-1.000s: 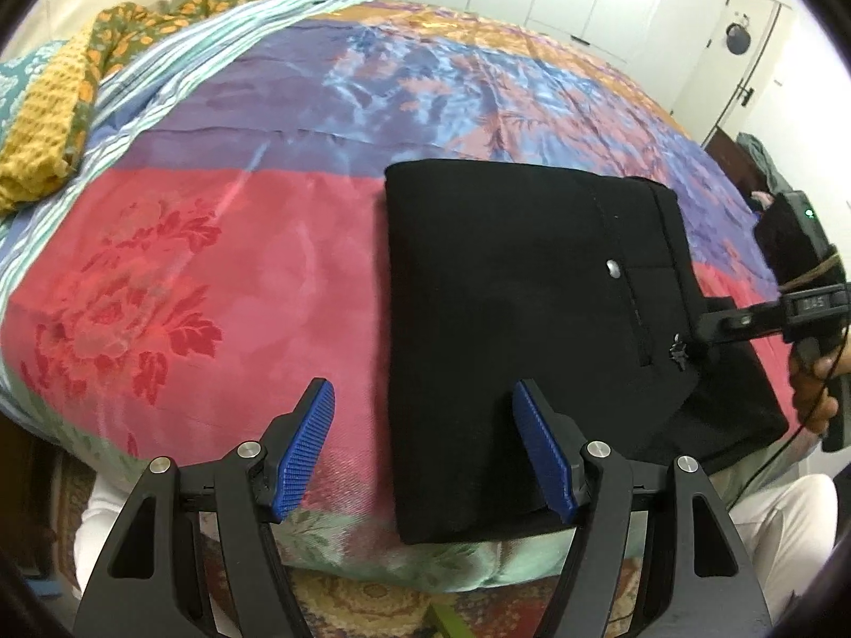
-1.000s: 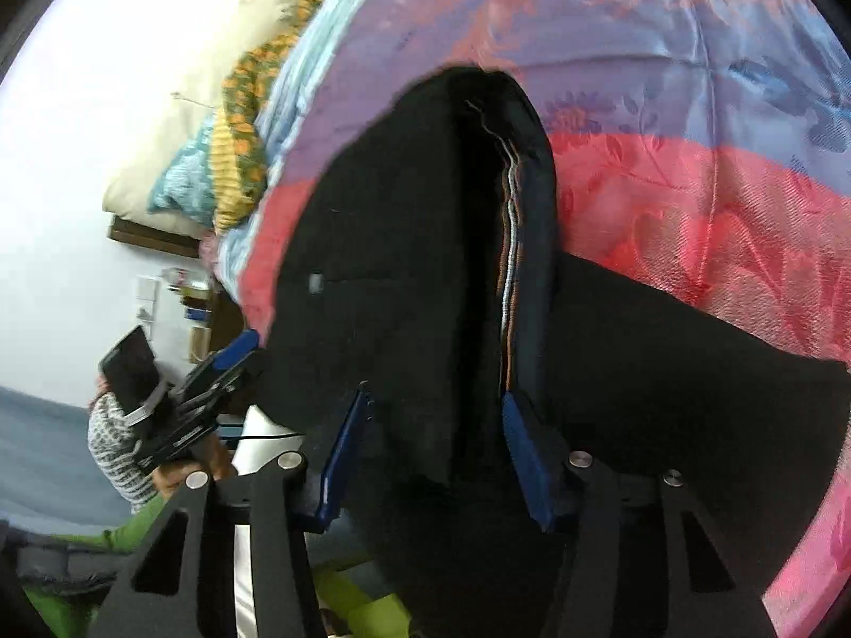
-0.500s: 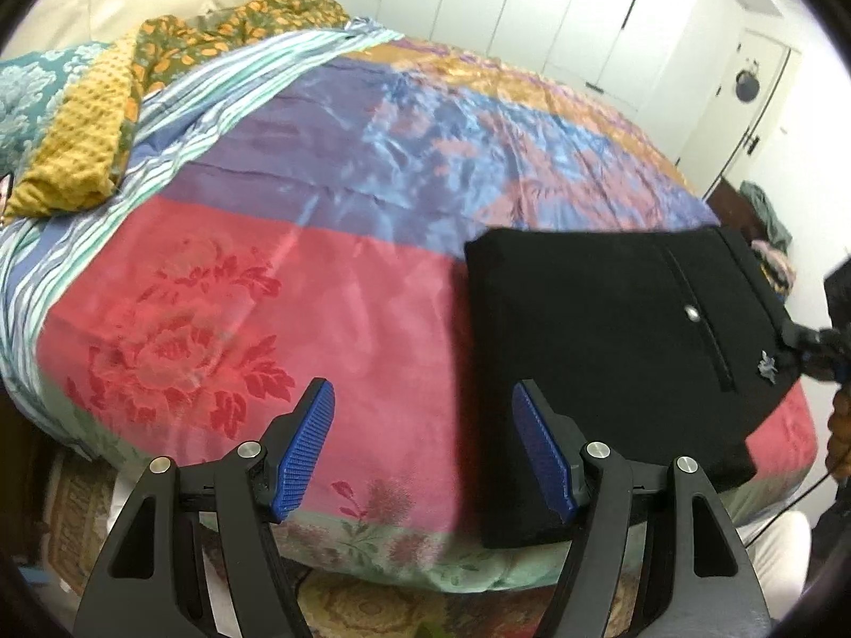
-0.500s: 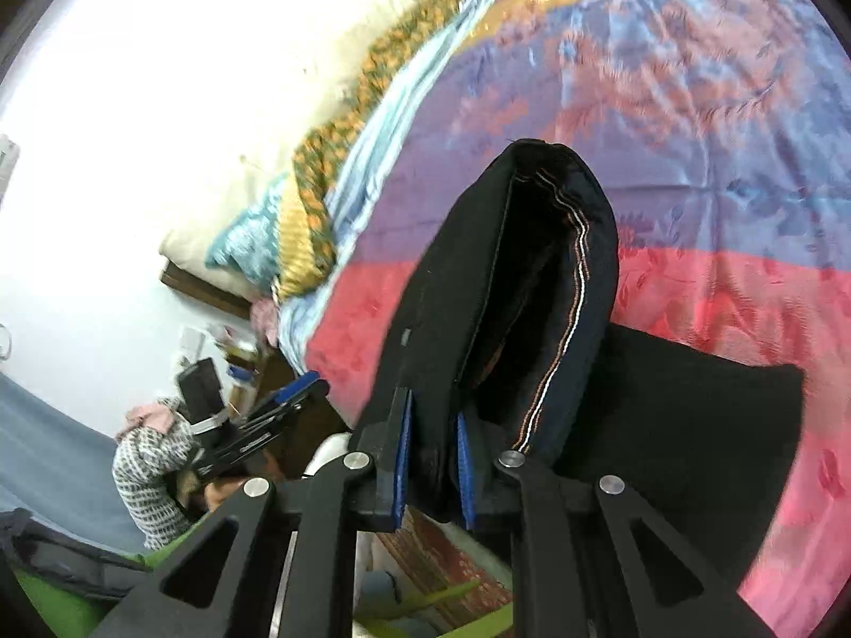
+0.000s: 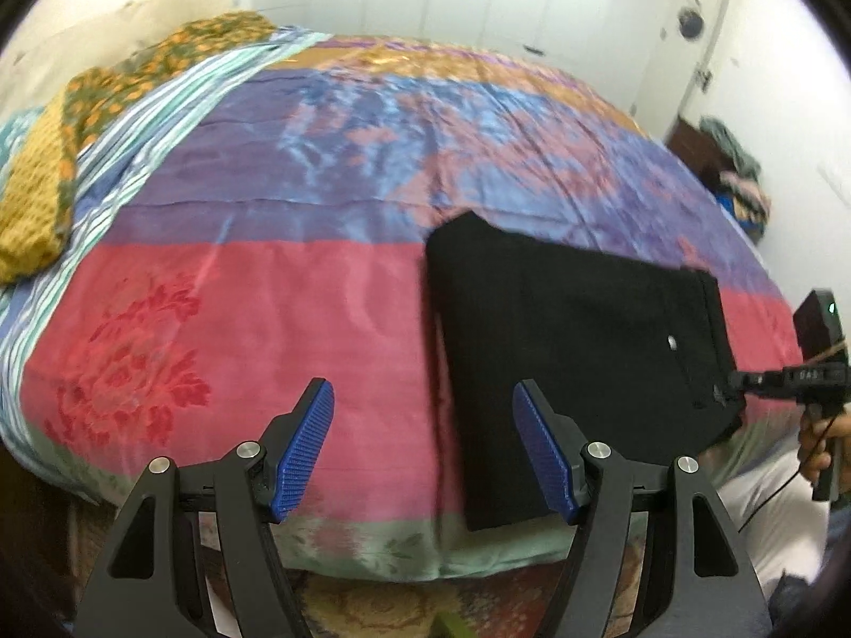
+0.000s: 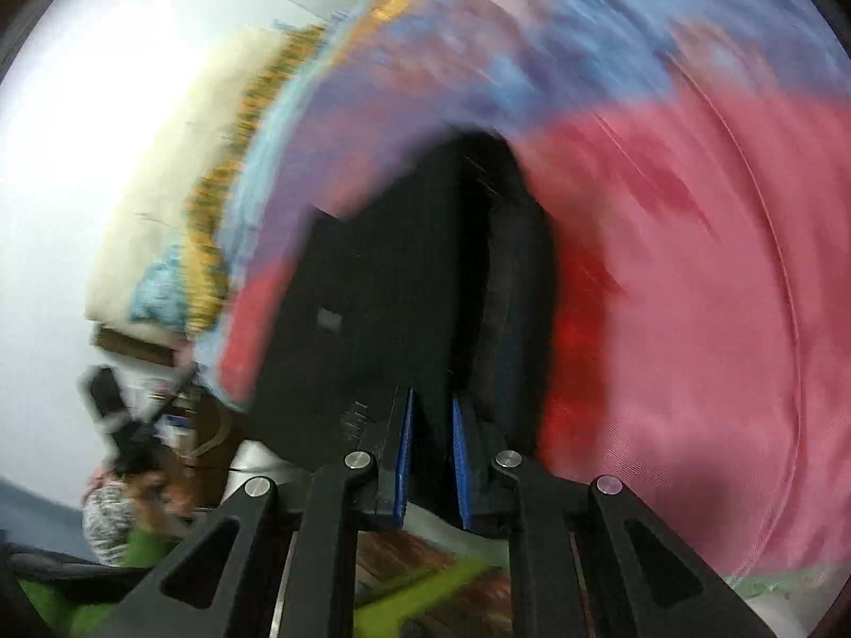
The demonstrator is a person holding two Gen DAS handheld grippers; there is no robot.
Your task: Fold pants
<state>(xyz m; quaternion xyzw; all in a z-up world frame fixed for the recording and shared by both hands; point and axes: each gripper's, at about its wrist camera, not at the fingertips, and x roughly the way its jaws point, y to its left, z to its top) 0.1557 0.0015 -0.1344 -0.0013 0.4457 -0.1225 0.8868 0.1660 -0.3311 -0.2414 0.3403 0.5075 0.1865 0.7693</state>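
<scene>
Since a second ago the right gripper (image 6: pixel 431 462) has clamped onto the black pants (image 5: pixel 558 351) and dragged them sideways across the bedspread (image 5: pixel 298 319). Nearest, the left gripper (image 5: pixel 423 446) hangs wide open, empty. Already folded, the pants likely need only placing and release.

Light: the room was evenly and brightly lit; the source itself was not visible.
Glare: the white wall (image 6: pixel 80 170) was blown out in the right wrist view; sheen ran across the satin bedspread (image 5: pixel 330 170).
Blur: the right wrist view was heavily smeared; the left wrist view was mildly soft.
Detail: the black pants (image 5: pixel 574 329) read as a near-featureless dark block.
Distortion: fisheye bowing curved the bed, with dark vignetting in the corners.
</scene>
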